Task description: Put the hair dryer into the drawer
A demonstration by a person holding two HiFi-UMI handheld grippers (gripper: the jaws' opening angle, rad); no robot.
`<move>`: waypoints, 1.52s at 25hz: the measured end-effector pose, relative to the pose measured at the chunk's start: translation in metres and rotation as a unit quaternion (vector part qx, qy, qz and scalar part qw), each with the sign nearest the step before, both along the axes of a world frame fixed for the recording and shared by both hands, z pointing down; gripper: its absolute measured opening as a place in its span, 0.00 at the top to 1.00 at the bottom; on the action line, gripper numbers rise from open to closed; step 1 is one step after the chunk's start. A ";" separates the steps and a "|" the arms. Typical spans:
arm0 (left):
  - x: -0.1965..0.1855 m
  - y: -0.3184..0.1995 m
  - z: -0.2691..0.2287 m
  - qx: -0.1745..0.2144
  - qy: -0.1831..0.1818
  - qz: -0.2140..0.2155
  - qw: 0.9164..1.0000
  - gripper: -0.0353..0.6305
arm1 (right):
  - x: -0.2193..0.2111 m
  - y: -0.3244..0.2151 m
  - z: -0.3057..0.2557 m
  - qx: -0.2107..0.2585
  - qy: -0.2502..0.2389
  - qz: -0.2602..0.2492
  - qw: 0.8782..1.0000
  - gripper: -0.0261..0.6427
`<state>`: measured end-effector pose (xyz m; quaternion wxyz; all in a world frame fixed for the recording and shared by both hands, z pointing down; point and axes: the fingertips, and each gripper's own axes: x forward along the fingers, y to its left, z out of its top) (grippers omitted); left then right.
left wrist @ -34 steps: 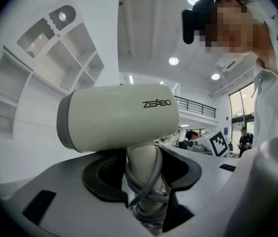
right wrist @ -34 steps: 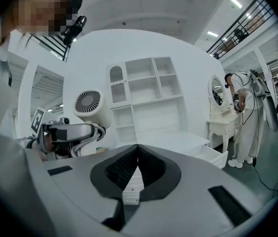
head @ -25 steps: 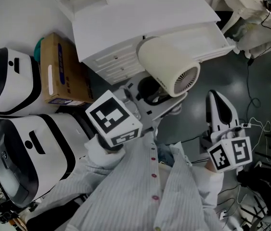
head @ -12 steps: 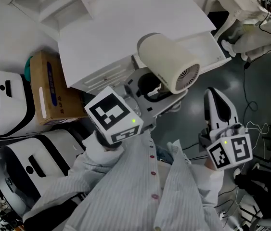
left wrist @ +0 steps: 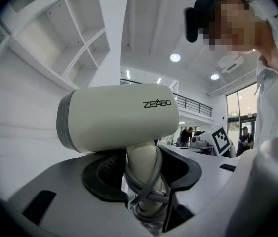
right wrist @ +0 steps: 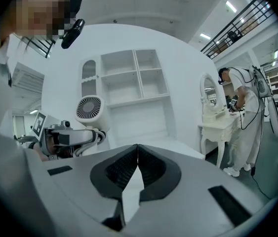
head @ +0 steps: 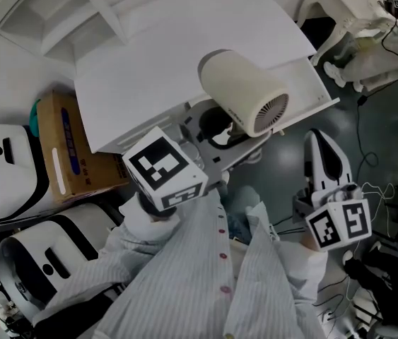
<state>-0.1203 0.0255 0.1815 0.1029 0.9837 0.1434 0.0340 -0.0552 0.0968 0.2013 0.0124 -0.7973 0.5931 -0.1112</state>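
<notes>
A cream hair dryer [head: 244,94] with a round rear grille is held upright in front of the white cabinet [head: 177,55]. My left gripper [head: 216,131] is shut on its handle. In the left gripper view the handle [left wrist: 143,177] with the grey cord wound around it sits between the dark pads, and the barrel [left wrist: 119,117] lies across above them. The right gripper [head: 324,157] hangs to the right over the grey floor, jaws shut and nothing in them [right wrist: 138,164]. From the right gripper view the dryer [right wrist: 89,108] shows at the left. A white open drawer [head: 305,83] juts out just right of the dryer.
A cardboard box [head: 64,147] and two white-and-black machines [head: 4,168] [head: 50,260] stand at the left. Cables [head: 375,189] trail on the floor at the right. Open shelves [right wrist: 134,83] rise behind the cabinet. A person [right wrist: 242,117] stands at a white vanity table [right wrist: 218,127].
Both grippers and the dryer have travelled toward the white cabinet, which now fills more of the view. The box and machines have slid down and left. Neither gripper's jaws have changed.
</notes>
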 end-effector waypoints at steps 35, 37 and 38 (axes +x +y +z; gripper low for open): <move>0.247 -0.067 0.038 -0.029 -0.042 -0.219 0.974 0.64 | 0.272 -0.103 0.034 -0.041 -0.035 -0.229 0.972 0.94; 0.249 -0.065 0.047 -0.033 -0.047 -0.234 0.971 0.64 | 0.276 -0.106 0.040 -0.045 -0.039 -0.246 0.967 0.94; 0.249 -0.064 0.051 -0.037 -0.051 -0.240 0.969 0.64 | 0.277 -0.108 0.043 -0.048 -0.040 -0.254 0.965 0.94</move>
